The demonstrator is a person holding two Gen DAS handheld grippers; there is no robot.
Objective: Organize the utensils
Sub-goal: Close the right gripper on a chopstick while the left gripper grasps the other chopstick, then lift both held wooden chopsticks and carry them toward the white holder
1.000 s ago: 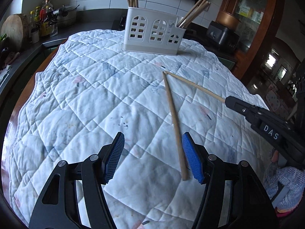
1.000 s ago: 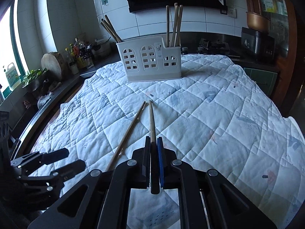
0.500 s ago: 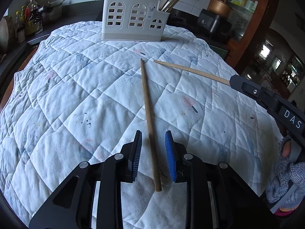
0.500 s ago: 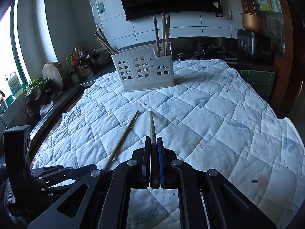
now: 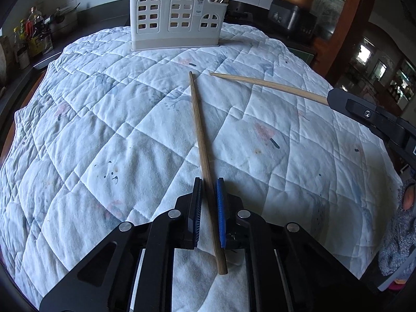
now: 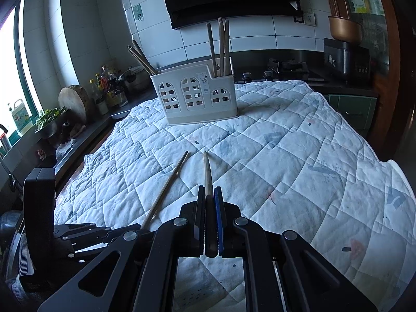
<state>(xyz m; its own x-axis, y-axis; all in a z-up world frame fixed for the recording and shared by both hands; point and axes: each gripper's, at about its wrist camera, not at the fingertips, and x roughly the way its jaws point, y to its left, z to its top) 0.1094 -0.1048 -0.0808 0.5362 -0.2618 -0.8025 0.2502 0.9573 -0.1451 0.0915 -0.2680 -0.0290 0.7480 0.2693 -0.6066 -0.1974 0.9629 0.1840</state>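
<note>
My left fingers (image 5: 193, 213) had closed to a narrow gap around the dark chopstick (image 5: 201, 140), which ran between the pads near its thick end; the right-hand pad lay against the stick, and I could not tell whether the other pad touched it. The left gripper (image 5: 208, 189) pointed steeply down at the quilt (image 5: 104, 130), and the chopstick's butt stuck out behind the pads while its thin end lay forward on the cloth, aimed toward the holder (image 5: 176, 20).

My right fingers (image 6: 219, 218) were clamped fully on the pale chopstick (image 6: 207, 171), gripping it near the thick end, with the tip reaching forward just above the quilt. In the left view that same stick (image 5: 270, 85) came in from the right edge, held by the right gripper (image 6: 209, 195), its tip near the dark stick's tip but apart from it.

Beyond both tips the white holder (image 6: 195, 98) stood upright at the far side of the surface, on the quilt. More chopsticks stood in it: a leaning bunch (image 6: 141, 58) in one end compartment and an upright bunch (image 6: 221, 46) in the other. Behind it were a tiled wall, bottles (image 6: 109, 88) on a counter, and a dark cooker (image 6: 345, 57).
</note>
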